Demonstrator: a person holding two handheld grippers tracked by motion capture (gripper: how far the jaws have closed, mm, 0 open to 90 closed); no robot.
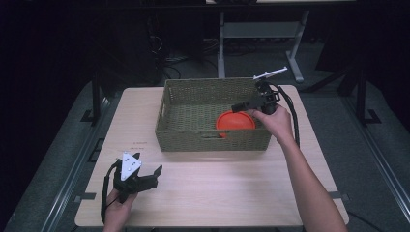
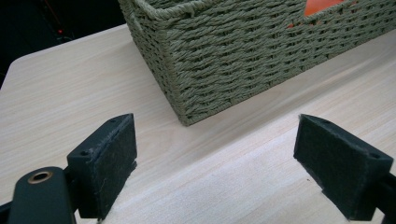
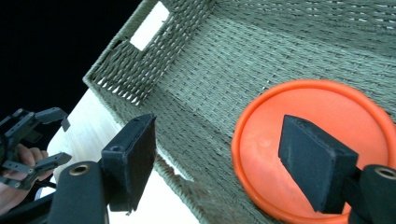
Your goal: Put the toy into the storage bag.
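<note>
Lower left of the high view, we see the left gripper (image 1: pixel 151 175) released, jaws wide above the table (image 1: pixel 217 193). Center, the woven basket (image 1: pixel 183 130) holds the orange plate (image 1: pixel 235 121). At its right edge, we find the right gripper (image 1: pixel 241 107) released over the plate.

You had no readable text before you. A small dark mark (image 1: pixel 140 143) stood printed on the counter (image 1: pixel 217 183) near the woven basket's (image 1: pixel 212 140) front left corner, too small and blurred to make out.
</note>
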